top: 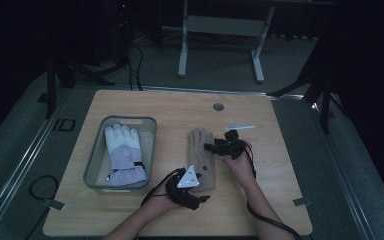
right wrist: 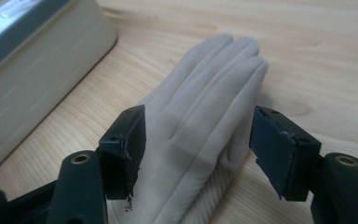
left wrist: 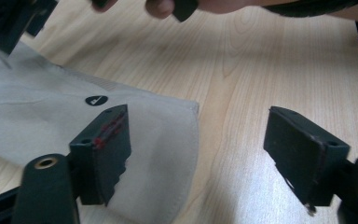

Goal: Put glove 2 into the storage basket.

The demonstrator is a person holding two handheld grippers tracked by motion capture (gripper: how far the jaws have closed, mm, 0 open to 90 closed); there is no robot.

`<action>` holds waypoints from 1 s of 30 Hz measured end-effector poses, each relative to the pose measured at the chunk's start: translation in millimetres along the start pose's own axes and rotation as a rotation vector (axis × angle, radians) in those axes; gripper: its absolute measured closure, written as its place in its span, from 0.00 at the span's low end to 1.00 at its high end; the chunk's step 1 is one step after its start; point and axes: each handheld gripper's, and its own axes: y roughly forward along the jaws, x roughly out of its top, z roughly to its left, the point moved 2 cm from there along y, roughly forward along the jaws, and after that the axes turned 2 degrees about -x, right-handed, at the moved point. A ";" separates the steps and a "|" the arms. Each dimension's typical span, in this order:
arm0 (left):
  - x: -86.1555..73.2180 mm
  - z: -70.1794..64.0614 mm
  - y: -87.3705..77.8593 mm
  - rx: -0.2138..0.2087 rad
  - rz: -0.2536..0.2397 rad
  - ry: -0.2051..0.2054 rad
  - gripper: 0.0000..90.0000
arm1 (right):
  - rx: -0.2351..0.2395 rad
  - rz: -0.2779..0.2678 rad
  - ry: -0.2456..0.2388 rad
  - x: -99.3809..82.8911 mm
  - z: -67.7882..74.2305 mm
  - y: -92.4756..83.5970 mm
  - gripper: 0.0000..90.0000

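Note:
A beige glove lies flat on the wooden table, fingers pointing away from me. My left gripper is at its cuff end. In the left gripper view that gripper is open, one jaw over the glove's cuff and the other over bare wood. My right gripper comes in from the right near the glove's fingers. In the right gripper view it stands open, with its jaws on either side of the glove and not pressing it.
A grey bin at the left holds a white and lavender glove; its wall is close beside the beige glove. A white pen-like stick lies behind my right gripper. A round cable hole sits near the far edge.

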 end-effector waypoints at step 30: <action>-18.5 7.7 14.9 0.018 0.136 0.007 0.37 | -0.173 0.051 -0.328 -21.2 28.3 17.2 0.85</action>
